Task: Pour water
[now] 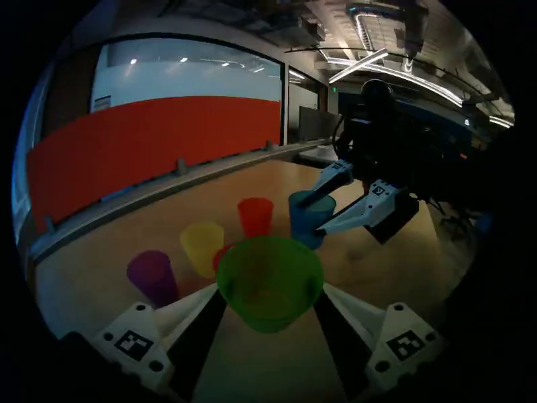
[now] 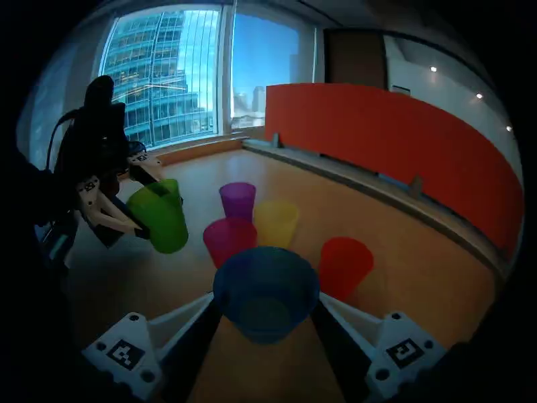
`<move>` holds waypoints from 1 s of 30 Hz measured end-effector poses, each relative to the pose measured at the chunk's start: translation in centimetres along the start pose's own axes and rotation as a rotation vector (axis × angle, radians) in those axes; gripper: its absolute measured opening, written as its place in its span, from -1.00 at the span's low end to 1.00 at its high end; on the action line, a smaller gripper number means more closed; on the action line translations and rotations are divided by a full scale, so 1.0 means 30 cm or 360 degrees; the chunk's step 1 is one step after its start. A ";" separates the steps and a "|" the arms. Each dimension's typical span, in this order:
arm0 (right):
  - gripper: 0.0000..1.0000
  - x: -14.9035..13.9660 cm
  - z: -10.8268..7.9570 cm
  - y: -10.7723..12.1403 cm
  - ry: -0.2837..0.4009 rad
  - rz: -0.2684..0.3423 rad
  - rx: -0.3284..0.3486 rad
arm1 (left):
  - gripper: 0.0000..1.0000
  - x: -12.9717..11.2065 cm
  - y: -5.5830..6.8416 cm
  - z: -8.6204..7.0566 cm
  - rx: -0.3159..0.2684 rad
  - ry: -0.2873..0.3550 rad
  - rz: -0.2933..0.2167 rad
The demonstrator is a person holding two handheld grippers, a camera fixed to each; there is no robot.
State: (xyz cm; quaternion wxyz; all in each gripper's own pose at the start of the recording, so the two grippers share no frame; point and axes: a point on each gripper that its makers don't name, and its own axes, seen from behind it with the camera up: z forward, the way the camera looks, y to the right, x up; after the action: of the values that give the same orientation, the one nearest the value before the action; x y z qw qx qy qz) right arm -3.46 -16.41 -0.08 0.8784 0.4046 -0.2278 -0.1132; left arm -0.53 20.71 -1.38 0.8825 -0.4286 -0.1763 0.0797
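Observation:
My left gripper (image 1: 270, 292) is shut on a translucent green cup (image 1: 268, 269), held upright close to the camera. The right gripper view has the same green cup (image 2: 161, 215) at the left, in the left gripper (image 2: 153, 211). My right gripper (image 2: 267, 300) is shut on a blue cup (image 2: 266, 289), also upright. Farther off in the left gripper view, the blue cup (image 1: 305, 208) sits in the right gripper (image 1: 311, 217), above the wooden table (image 1: 376, 262). I cannot make out water in either cup.
Several more cups stand on the table between the two grippers: red (image 2: 344, 265), yellow (image 2: 275, 223), magenta (image 2: 229, 240) and purple (image 2: 237, 199). An orange partition (image 2: 403, 134) runs along the table's far edge. A dark-clad person (image 1: 389, 141) holds the grippers.

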 end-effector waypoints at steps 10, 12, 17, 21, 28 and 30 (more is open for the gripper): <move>0.76 0.134 -0.092 -0.006 0.0127 -0.0005 -0.0039 | 0.69 0.122 -0.042 -0.088 0.0091 0.0145 0.0004; 0.76 0.160 -0.107 -0.007 0.0154 -0.0007 -0.0046 | 0.69 0.139 -0.042 -0.101 0.0096 0.0165 0.0005; 0.76 0.224 -0.139 -0.010 0.0225 -0.0021 -0.0068 | 0.69 0.176 -0.042 -0.123 0.0111 0.0204 0.0013; 0.77 0.266 -0.159 -0.014 0.0286 -0.0035 -0.0081 | 0.69 0.193 -0.041 -0.137 0.0117 0.0225 0.0016; 0.77 0.340 -0.182 -0.021 0.0399 -0.0034 -0.0095 | 0.69 0.208 -0.041 -0.149 0.0121 0.0244 0.0020; 0.77 0.357 -0.186 -0.024 0.0427 -0.0031 -0.0098 | 0.70 0.213 -0.040 -0.151 0.0121 0.0249 0.0022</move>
State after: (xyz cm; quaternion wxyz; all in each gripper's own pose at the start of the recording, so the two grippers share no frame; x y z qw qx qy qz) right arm 8.60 -17.28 -0.50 0.9118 0.3912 -0.1009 -0.0734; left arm 7.10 18.54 -1.47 0.9087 -0.4009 -0.1007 0.0586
